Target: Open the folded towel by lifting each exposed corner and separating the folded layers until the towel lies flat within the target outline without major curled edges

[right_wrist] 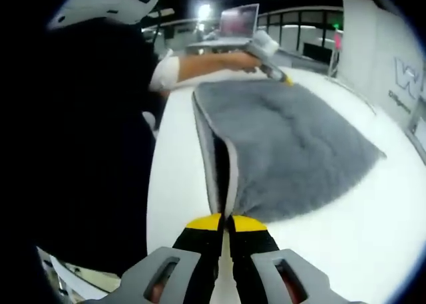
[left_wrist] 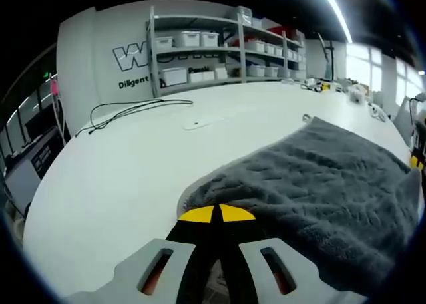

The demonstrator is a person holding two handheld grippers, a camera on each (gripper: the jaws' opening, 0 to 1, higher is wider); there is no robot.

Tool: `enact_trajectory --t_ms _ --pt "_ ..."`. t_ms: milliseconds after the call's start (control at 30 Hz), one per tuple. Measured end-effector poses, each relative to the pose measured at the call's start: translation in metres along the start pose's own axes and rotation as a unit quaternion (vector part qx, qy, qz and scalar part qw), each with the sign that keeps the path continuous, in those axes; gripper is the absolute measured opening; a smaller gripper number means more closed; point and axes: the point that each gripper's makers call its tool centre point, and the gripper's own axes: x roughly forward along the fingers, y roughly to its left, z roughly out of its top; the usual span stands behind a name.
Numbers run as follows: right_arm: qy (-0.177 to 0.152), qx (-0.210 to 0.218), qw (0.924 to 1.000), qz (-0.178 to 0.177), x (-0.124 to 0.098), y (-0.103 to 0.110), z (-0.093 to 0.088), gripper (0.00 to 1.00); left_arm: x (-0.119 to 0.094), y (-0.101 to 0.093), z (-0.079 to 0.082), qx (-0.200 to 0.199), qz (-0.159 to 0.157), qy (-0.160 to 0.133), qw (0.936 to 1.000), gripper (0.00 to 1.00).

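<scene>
Both grippers, left [left_wrist: 217, 214] and right [right_wrist: 225, 223], have fingers pinched on near corners of the grey towel [right_wrist: 286, 144], ready to spread it over the white surface [left_wrist: 120, 164].

Left tongs [left_wrist: 217, 214] closed on the grey towel's [left_wrist: 319, 184] near corner — white table [left_wrist: 120, 177] beneath.

My left gripper [left_wrist: 218, 214] and right gripper [right_wrist: 226, 223] both have light grey jaw bodies with slotted openings, black arms and yellow tips. The person [right_wrist: 86, 131] wears dark clothing with what looks like a white cuff [right_wrist: 166, 72].
</scene>
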Motion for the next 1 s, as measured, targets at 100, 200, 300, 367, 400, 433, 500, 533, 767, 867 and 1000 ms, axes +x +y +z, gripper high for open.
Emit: enact_trajectory --t_ms 100,200,300,367,400,433,500,533,767,867,1000 --pt "-0.001 -0.001 1.0000 0.005 0.002 0.004 0.002 0.00 0.000 0.000 0.000 0.001 0.001 -0.001 1.0000 0.01" --pt "0.000 -0.003 1.0000 0.008 0.004 0.007 0.003 0.00 0.001 0.000 0.000 0.004 0.003 0.000 1.0000 0.01" --pt "-0.001 -0.004 0.9999 0.011 0.005 0.010 0.004 0.00 0.000 0.000 0.000 0.004 0.004 0.000 1.0000 0.01" --pt "-0.002 -0.004 0.9999 0.013 0.006 0.011 0.005 0.00 0.000 0.000 0.000 0.004 0.003 0.000 1.0000 0.01" --pt "-0.001 -0.004 0.9999 0.014 0.006 0.011 0.005 0.00 0.000 0.000 0.000 0.004 0.003 0.000 1.0000 0.01" --pt "-0.001 -0.006 0.9999 0.014 0.006 0.011 0.005 0.00 0.000 0.000 0.000 0.004 0.004 0.000 1.0000 0.01" --pt "-0.001 -0.010 0.9999 0.014 0.006 0.011 0.005 0.01 -0.001 -0.001 0.000 0.005 0.005 0.000 1.0000 0.01" --pt "-0.001 -0.014 0.9998 0.015 0.005 0.012 0.005 0.01 -0.001 -0.001 0.000 0.004 0.004 0.000 1.0000 0.01" --pt "0.001 -0.044 0.9989 0.014 0.005 0.015 0.005 0.04 -0.002 -0.001 0.001 0.029 0.014 -0.002 0.9995 0.01" --pt "0.005 -0.055 0.9983 0.018 0.005 0.020 0.005 0.09 -0.005 -0.002 0.002 0.033 0.018 -0.003 0.9993 0.02" --pt "0.007 -0.065 0.9977 0.017 0.005 0.019 0.004 0.11 -0.012 0.002 0.003 0.020 0.017 -0.007 0.9996 0.07"
